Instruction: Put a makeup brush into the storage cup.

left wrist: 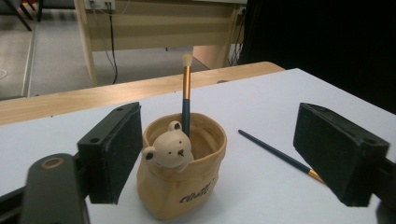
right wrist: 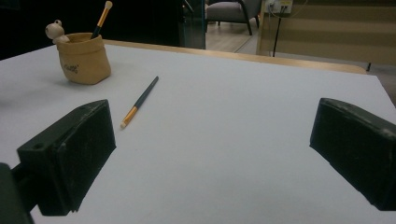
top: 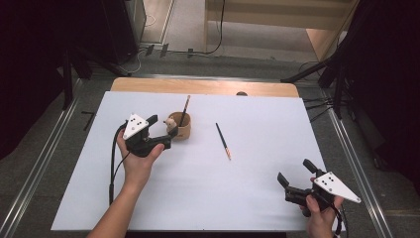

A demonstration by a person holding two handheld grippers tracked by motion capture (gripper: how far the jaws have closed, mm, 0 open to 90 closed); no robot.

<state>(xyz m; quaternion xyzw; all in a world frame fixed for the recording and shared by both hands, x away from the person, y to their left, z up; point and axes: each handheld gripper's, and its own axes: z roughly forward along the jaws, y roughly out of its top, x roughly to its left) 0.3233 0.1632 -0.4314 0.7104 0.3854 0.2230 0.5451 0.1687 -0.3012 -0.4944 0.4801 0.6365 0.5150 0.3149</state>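
One brush (left wrist: 186, 95) is standing in the bear cup (left wrist: 180, 179), so the job looks abt half done. The L tongs (top: 166, 130) are spread wide, holding nothing, w/ the cup sitting just in front betw. the pads. The 2nd brush (top: 223, 141) is lying flat on the white tabletop (top: 208, 198), right of the cup, well apart from both tongs. The R tongs (top: 294, 178) are spread too, waiting near the front edge. Next, I think: going to the lying brush, pinching its thin stick, dropping it in the cup
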